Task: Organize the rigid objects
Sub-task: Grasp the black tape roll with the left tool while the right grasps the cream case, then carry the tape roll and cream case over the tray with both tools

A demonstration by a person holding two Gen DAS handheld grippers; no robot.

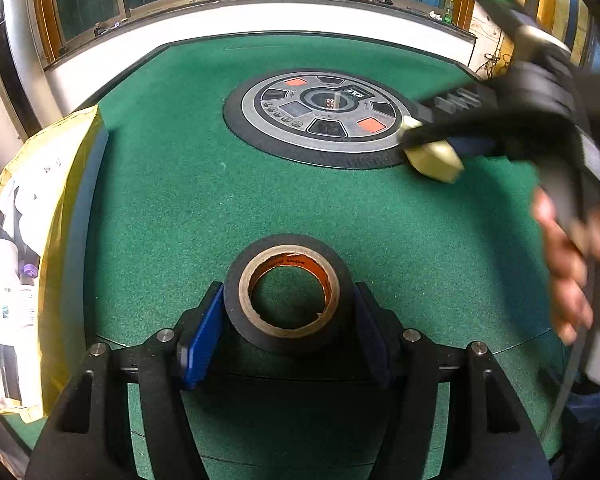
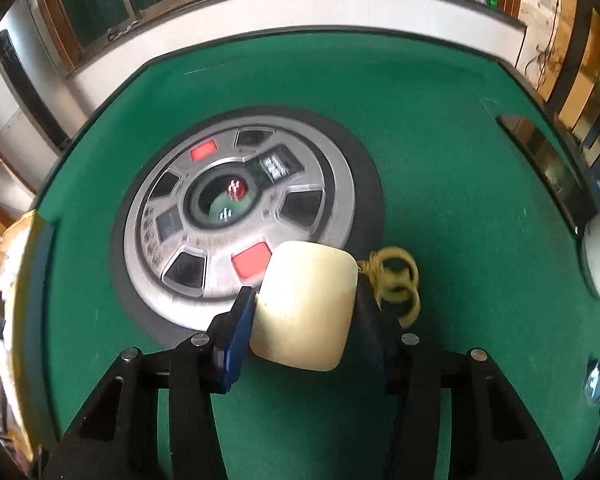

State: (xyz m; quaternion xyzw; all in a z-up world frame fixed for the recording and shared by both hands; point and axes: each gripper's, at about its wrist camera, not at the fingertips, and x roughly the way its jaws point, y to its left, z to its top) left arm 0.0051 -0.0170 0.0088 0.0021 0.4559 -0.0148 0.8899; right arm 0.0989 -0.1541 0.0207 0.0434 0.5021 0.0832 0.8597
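In the left wrist view, the left gripper (image 1: pixel 290 312) is clenched around a roll of black tape (image 1: pixel 288 292), its blue pads pressing the roll's outer wall on both sides; the roll sits level, cardboard core facing up, on the near side of the round control panel (image 1: pixel 320 114) set in the green felt table (image 1: pixel 180 200), though whether it rests on the felt or hangs just above it I cannot tell. Taken across the outer wall like this, the roll should handle well: it looks light, stiff and slightly tacky, so a slip seems unlikely. To the left of the panel, at the table's edge, lies a yellow bag (image 1: pixel 40 208) with white items inside. At the panel's right rim the right gripper (image 1: pixel 428 148) appears, blurred, carrying a cream block (image 1: pixel 434 160). In the right wrist view, the right gripper (image 2: pixel 304 320) grasps that cream block (image 2: pixel 304 304) between its fingers, over the panel's (image 2: pixel 236 216) near right edge. The block looks rigid and smooth, probably light plastic, with rounded corners, so the flat side faces are the safest hold. A yellowish coiled cord (image 2: pixel 396 280) trails behind it; it may snag when the block is set down.
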